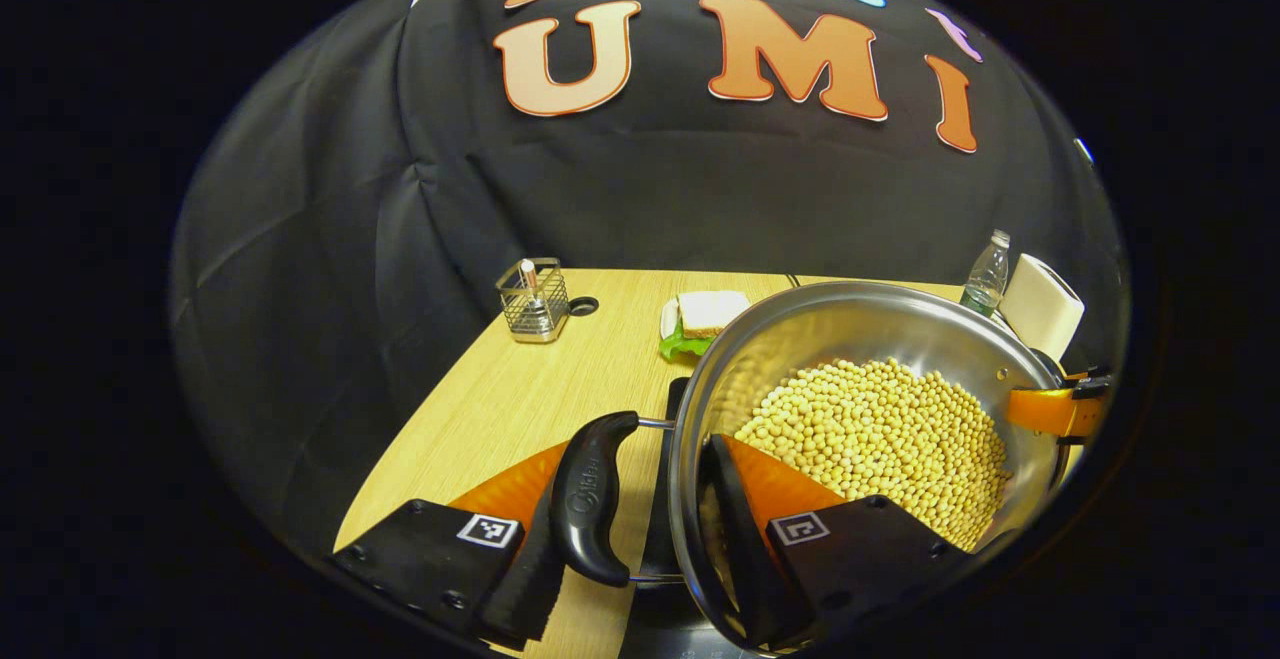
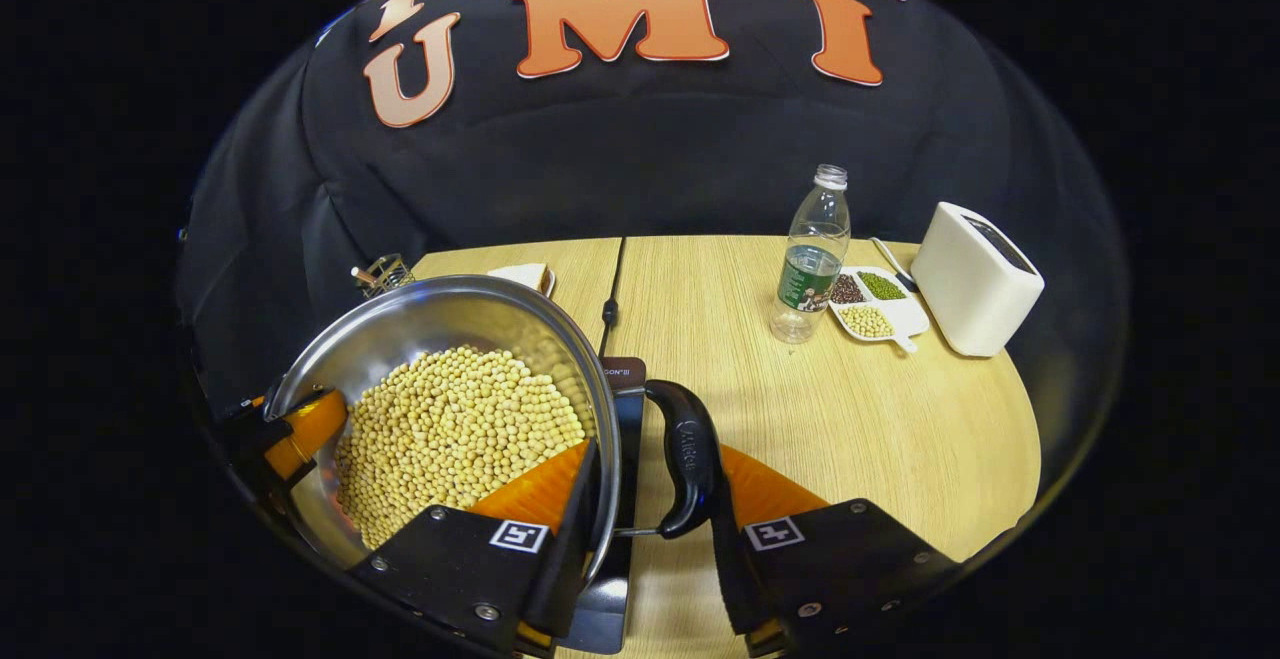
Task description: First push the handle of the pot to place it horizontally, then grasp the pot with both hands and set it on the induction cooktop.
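The steel pot (image 1: 860, 339) of soybeans (image 1: 880, 439) is above the induction cooktop (image 2: 625, 409). The left gripper (image 1: 640, 519) and the right gripper (image 2: 650, 519) each grip one side handle and the rim, one finger inside the pot.

There was one pot (image 2: 440, 339) of beans with two handles, one induction cooktop (image 2: 625, 409), one bottle (image 2: 812, 259), one toaster (image 2: 975, 279), one sandwich (image 1: 710, 311), one wire holder (image 1: 533, 301), and one three-part dish (image 2: 878, 304).
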Demonstrator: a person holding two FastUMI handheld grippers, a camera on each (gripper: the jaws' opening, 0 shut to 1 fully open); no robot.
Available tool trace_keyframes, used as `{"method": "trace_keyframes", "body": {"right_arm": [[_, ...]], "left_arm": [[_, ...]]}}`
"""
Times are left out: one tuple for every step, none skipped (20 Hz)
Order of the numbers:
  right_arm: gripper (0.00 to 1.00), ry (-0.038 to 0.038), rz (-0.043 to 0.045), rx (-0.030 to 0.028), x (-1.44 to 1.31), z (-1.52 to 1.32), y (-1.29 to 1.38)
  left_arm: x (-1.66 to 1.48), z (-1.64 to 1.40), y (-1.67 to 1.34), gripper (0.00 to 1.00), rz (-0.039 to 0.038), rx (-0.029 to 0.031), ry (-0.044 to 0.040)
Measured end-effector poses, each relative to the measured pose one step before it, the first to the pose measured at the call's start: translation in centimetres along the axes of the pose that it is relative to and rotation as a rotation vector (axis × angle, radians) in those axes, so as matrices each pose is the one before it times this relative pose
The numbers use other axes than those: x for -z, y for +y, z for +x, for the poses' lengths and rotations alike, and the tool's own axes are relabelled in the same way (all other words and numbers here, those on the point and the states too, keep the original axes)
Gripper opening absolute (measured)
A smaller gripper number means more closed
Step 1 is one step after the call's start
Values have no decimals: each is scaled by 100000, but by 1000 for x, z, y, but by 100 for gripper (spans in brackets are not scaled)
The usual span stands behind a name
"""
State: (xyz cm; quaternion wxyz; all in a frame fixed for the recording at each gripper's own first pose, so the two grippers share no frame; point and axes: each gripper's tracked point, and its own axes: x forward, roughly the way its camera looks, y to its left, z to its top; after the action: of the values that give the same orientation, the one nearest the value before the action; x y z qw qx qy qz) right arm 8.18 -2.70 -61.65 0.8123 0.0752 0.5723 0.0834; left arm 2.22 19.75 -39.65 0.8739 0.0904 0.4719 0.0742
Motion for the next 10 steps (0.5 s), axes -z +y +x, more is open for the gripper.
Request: {"method": "trace_keyframes", "body": {"right_arm": [[57,257,-562,507,81,-19,39],[57,585,-187,279,-195,-64,-28],[57,714,-245,53,-1,-237,-26],[57,549,319,-17,-204,-61,-6],[57,453,132,-129,208,-3,-158],[57,177,49,-122,-69,167,-47],[53,386,-295,-116,204,186,-10],[57,73,58,-54,-102,28,-9],[57,253,-112,-107,-127,102,-259],[53,414,298,185,-141,246,-37]], "left_arm": [[191,368,-45,77,-800,363,520],[381,358,-37,77,-458,109,733],[106,420,-18,77,-185,-34,451],[205,92,-164,80,61,-49,432],[53,59,-64,77,93,-87,197],[122,91,-4,77,90,-247,183],[71,151,92,77,-214,-316,-91],[280,31,118,77,-360,-243,299],[68,125,121,75,-556,-59,55],[352,31,25,77,-263,37,538]]}}
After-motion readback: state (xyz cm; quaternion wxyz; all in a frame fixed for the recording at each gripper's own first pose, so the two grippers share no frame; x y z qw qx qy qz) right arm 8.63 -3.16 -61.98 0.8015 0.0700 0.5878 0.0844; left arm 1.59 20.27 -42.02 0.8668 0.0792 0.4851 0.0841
